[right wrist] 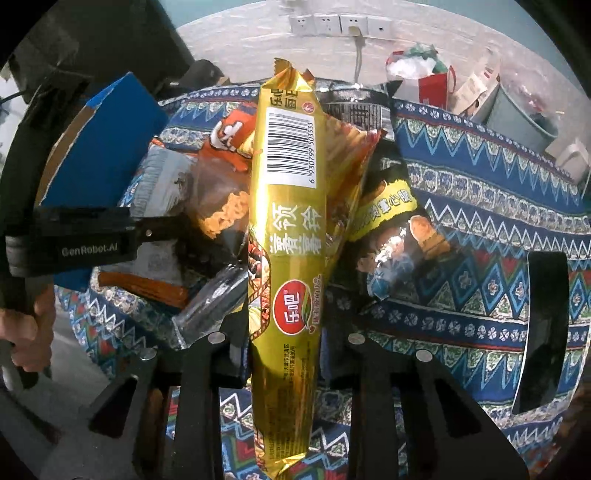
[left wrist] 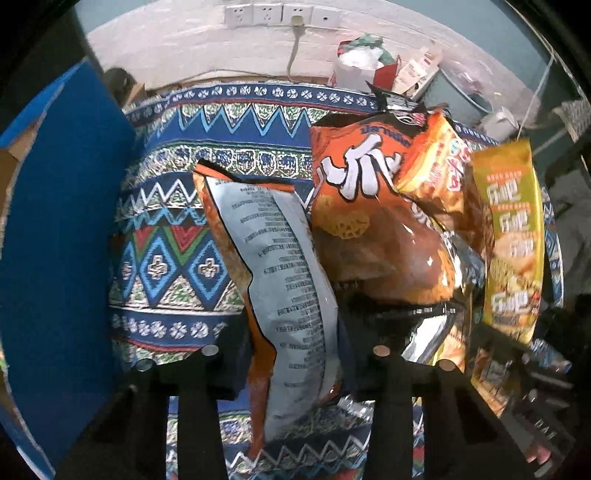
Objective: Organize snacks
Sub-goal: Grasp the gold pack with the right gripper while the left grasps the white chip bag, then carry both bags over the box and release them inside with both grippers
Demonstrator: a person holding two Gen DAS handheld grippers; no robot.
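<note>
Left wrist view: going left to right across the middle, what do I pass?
Blue cardboard box → grey-backed orange snack bag held in the left gripper → big orange snack bag with white lettering → tall yellow snack packet.

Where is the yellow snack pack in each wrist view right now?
Left wrist: the yellow snack pack stands at the far right, beside the orange bag pile.
Right wrist: it fills the centre, running up between the right tongs.
Shared landmark: the white wall sockets at top.
</note>
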